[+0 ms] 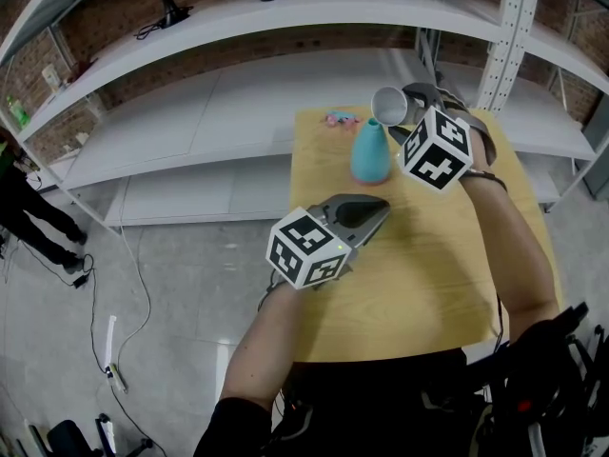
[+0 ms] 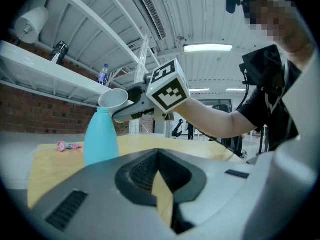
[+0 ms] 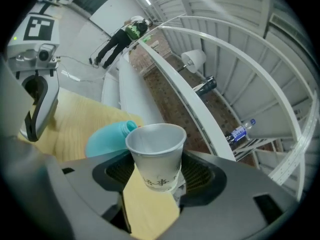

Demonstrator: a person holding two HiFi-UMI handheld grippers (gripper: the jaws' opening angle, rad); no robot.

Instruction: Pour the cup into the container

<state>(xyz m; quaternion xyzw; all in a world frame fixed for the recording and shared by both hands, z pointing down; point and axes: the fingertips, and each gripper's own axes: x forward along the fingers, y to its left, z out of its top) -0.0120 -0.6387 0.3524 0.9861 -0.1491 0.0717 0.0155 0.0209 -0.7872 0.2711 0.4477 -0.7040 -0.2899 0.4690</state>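
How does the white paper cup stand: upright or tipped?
Tipped: the white paper cup, held in the right tongs, has its mouth turned sideways above the teal plastic bottle.

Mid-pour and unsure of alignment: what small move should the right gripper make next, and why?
Probably shift the white paper cup so its lip sits squarely over the teal plastic bottle's narrow mouth before tipping further. The right gripper holds it tilted just above the neck, seemingly slightly to one side.

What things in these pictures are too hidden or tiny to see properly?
- Inside the turquoise bottle: its opaque walls hide it in every view.
- The small pink object, head view: too small to identify.
- Dark print on the white paper cup, right gripper view: too blurred to read.
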